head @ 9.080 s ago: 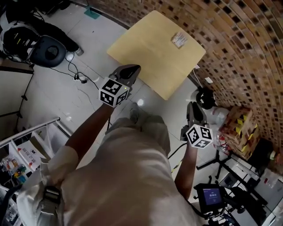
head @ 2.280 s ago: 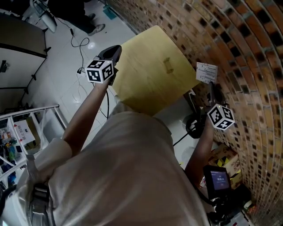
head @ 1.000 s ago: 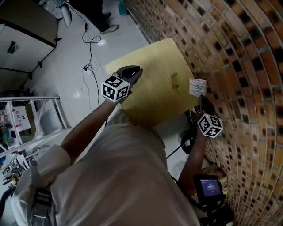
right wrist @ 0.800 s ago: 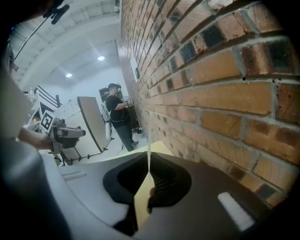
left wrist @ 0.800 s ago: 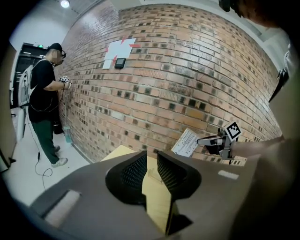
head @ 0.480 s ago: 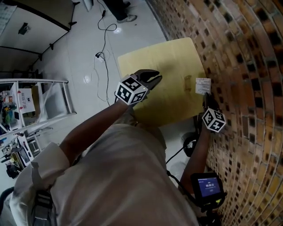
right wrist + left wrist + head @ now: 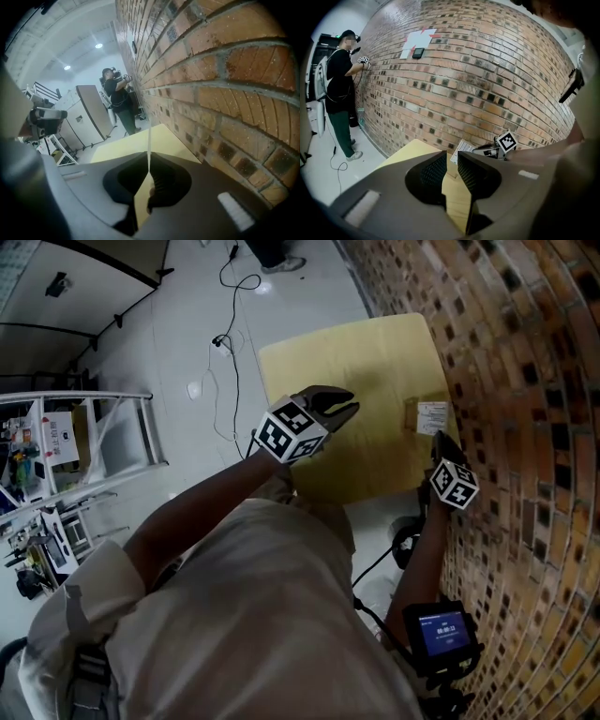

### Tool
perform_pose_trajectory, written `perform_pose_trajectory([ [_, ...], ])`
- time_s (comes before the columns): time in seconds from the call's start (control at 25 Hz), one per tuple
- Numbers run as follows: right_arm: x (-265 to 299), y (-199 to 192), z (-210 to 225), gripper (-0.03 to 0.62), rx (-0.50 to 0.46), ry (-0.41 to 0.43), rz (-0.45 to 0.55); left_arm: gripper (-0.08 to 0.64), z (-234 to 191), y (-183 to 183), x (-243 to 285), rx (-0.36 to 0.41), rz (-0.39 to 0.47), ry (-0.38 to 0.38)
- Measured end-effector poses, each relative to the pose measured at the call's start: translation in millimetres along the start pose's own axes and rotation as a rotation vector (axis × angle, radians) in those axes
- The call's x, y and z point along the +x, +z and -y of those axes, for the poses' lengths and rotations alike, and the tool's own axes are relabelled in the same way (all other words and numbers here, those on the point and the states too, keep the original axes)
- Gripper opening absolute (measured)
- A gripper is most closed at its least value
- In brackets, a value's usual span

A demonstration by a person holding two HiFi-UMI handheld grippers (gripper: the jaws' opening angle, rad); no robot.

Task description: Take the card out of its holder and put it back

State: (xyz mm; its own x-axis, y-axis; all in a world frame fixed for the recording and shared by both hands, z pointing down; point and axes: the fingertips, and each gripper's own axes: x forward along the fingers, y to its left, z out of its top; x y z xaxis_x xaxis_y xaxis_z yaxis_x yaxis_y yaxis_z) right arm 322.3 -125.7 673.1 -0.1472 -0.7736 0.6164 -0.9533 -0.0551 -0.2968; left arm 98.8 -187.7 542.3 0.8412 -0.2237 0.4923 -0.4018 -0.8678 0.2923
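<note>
Head view: right gripper (image 7: 439, 439) pinched one white printed card (image 7: 432, 416); left gripper (image 7: 343, 409) jaws stood apart, empty, over one pale-yellow square tabletop (image 7: 366, 352).

Table (image 7: 347, 381): square top, pale yellow wood, matt. One edge runs close along the brick wall (image 7: 525, 352).

Holder (image 7: 411, 414): small and low, and it stands on the top near the wall-side edge. It is faint against the wood, so its make cannot be told.

Floor (image 7: 187, 343): glossy white, with lamp glare on it, and it carries the table. A thin black cable (image 7: 230, 334) lies on it in loose loops, further out from the wall than the table's outer edge.
</note>
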Motion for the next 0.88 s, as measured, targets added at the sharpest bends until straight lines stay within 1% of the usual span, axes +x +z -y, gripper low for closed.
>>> perform_pose_trajectory([
  [0.2, 12.5, -11.2, 5.3, 0.015, 0.005, -0.016, -0.017, 0.097, 7.4, -0.4, 3.3, 0.02, -0.019, -0.023],
  [0.44, 24.1, -22.7, 6.1, 0.014, 0.016, -0.029, -0.03, 0.103, 11.4, -2.0, 7.9, 0.028, -0.038, -0.046],
  [0.68, 27.7, -25.9, 10.9, 0.015, 0.022, -0.058, -0.014, 0.103, 10.1, -1.4, 10.9, 0.025, -0.044, -0.046],
  [0.88, 31.9, -26.5, 9.7, 0.015, 0.008, -0.055, -0.019, 0.103, 8.9, -1.5, 10.6, 0.021, -0.047, -0.042],
])
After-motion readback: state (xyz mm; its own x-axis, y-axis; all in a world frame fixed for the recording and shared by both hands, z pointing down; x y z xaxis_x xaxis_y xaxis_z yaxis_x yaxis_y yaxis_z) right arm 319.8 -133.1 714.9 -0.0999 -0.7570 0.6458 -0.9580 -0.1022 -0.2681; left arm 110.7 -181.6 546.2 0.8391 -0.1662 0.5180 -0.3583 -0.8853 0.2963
